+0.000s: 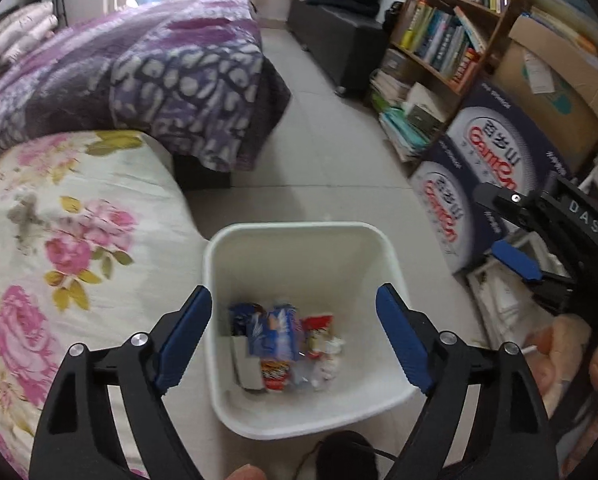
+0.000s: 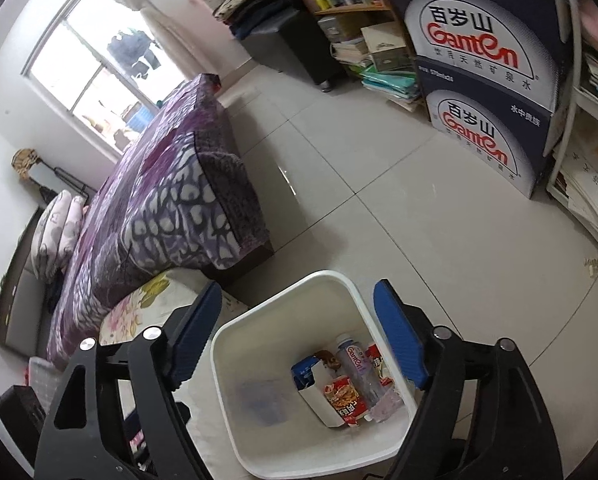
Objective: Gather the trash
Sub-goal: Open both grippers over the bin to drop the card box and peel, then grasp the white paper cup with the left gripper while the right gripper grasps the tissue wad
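A white plastic bin (image 1: 219,280) stands on the tiled floor below both grippers; it also shows in the right wrist view (image 2: 235,412). Inside lie several pieces of trash: a blue wrapper (image 1: 273,334), a red snack packet (image 1: 275,376), a clear Ganten bottle (image 2: 357,368) and a white carton (image 2: 319,402). My left gripper (image 1: 295,316) is open and empty above the bin. My right gripper (image 2: 297,312) is open and empty above the bin; it also shows at the right of the left wrist view (image 1: 507,232).
A floral cushion (image 1: 59,260) and a bed with a purple blanket (image 1: 159,88) lie left of the bin. Two stacked Ganten water boxes (image 2: 487,80), a bookshelf (image 1: 447,28) and piled books stand on the right. Tiled floor (image 2: 379,208) lies between.
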Demonstrator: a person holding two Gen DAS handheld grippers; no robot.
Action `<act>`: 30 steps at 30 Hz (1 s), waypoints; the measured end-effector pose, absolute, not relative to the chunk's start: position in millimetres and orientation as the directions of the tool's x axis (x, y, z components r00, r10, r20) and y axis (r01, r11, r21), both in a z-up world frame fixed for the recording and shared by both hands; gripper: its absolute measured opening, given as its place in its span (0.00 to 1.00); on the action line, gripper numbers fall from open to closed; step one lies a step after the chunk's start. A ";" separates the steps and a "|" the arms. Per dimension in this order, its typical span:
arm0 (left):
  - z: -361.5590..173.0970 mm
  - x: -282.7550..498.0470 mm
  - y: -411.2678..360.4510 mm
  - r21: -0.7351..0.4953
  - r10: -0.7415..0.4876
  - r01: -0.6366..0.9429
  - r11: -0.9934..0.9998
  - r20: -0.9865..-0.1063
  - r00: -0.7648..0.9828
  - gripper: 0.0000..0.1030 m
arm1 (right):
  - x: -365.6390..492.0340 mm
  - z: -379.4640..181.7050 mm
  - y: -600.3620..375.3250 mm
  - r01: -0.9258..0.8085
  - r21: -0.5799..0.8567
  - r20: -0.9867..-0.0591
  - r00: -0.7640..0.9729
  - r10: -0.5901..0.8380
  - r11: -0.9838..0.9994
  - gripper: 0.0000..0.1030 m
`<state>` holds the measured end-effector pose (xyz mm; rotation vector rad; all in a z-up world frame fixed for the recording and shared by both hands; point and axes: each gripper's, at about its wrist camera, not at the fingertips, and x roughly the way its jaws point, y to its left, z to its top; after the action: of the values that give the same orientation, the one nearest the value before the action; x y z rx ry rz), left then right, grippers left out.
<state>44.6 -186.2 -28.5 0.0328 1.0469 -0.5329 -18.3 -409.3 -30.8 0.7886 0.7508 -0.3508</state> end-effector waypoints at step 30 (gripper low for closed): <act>-68.1 173.1 166.6 0.093 0.266 -0.413 0.906 -0.884 0.385 0.85 | 80.8 -65.7 -219.8 0.247 0.323 -0.797 0.592 0.121 0.913 0.85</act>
<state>173.1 166.6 -68.1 -0.1510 1.0942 0.4344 80.8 -219.8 -65.7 0.4286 0.9418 -0.0758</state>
